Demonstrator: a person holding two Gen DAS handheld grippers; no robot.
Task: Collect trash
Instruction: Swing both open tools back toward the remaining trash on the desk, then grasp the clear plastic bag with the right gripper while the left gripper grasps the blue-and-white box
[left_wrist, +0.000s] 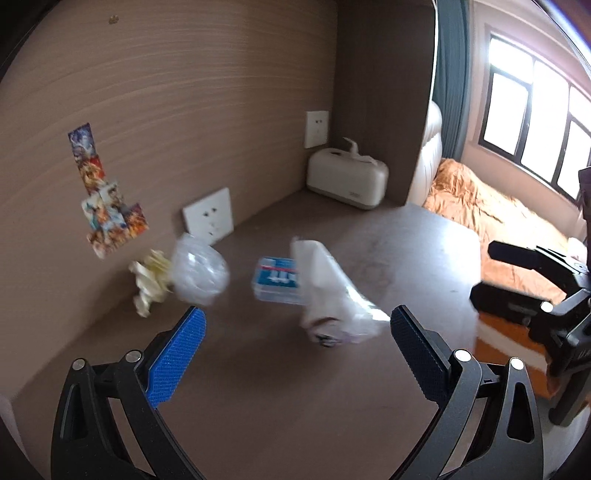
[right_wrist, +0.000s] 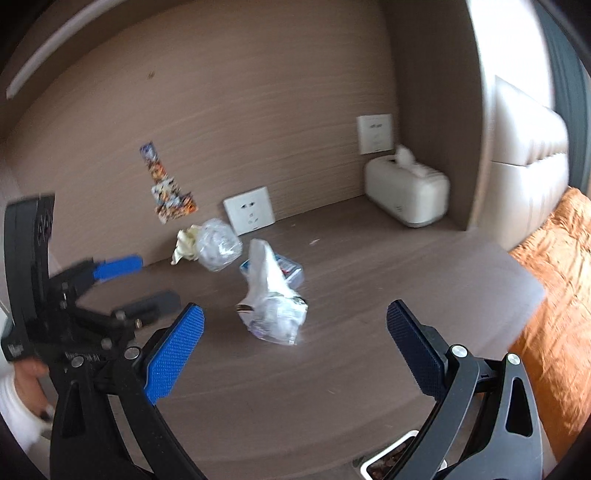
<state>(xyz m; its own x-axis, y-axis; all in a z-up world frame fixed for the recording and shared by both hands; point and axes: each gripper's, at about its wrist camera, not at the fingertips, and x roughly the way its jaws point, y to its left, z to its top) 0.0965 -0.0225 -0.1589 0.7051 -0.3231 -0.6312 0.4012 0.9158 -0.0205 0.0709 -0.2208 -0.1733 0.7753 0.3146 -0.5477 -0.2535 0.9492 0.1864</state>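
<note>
Both grippers hover with fingers spread wide and empty over the near edge of the desk (right_wrist: 332, 387): the left gripper (left_wrist: 297, 332) and the right gripper (right_wrist: 295, 328) each face the clear plastic bag of scraps (right_wrist: 271, 295), which lies mid-desk straight ahead between their fingertips, its long axis running away toward the back wall. Neither looks clearly nearer. Just behind it sits a blue-labelled box (left_wrist: 277, 280); further back-left lie a crumpled clear wrapper (left_wrist: 199, 273) and yellowish paper (left_wrist: 149, 280), with a tissue box (left_wrist: 347, 181) in the far corner
</note>
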